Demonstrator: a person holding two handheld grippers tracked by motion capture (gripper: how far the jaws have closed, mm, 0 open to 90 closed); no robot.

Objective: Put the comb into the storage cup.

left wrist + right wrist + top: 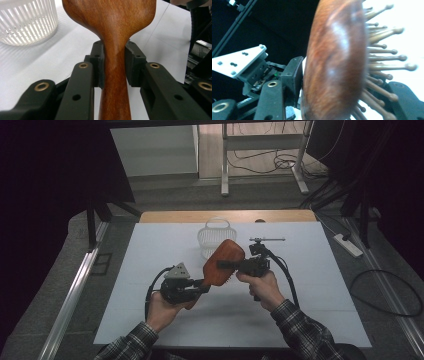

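Brush (223,262): a wooden paddle hairbrush is held in the air above the table (150,285), between the two grippers, in front of the basket (214,236).
Left gripper (202,283): the jaws are seen clamped on the narrow neck of the brush handle; both pads (98,65) are pressed against the wood.
Right gripper (225,265): the jaws are closed on the brush head, one pad (293,75) on the smooth back, the other among the bristles (384,60).
Basket: white, slatted, set upright at the far middle of the table.
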